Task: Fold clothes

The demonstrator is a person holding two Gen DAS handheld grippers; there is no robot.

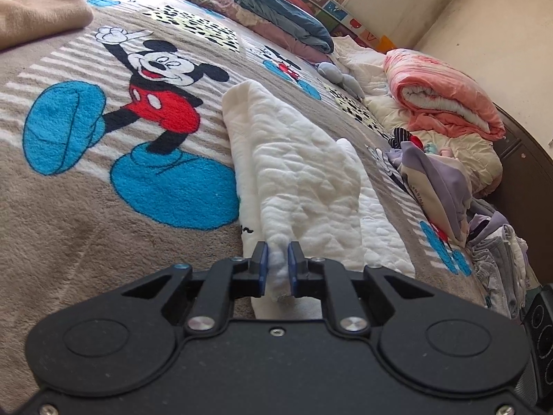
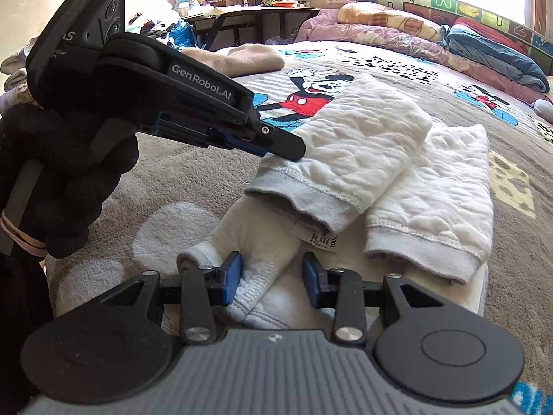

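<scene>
A white quilted garment (image 1: 304,180) lies partly folded on the Mickey Mouse blanket (image 1: 103,214). My left gripper (image 1: 278,263) is shut on a fold of its white cloth. In the right wrist view the left gripper (image 2: 297,148) holds the edge of a folded-over part of the garment (image 2: 363,145), grey inner hems showing. My right gripper (image 2: 273,278) is open, its blue pads on either side of a white sleeve cuff (image 2: 249,290) lying below it.
A heap of unfolded clothes (image 1: 435,180) and a rolled pink quilt (image 1: 446,97) lie at the bed's right side. A beige blanket (image 2: 238,58) lies at the far left. Pillows and bedding (image 2: 490,48) line the back. A cluttered desk (image 2: 249,10) stands beyond the bed.
</scene>
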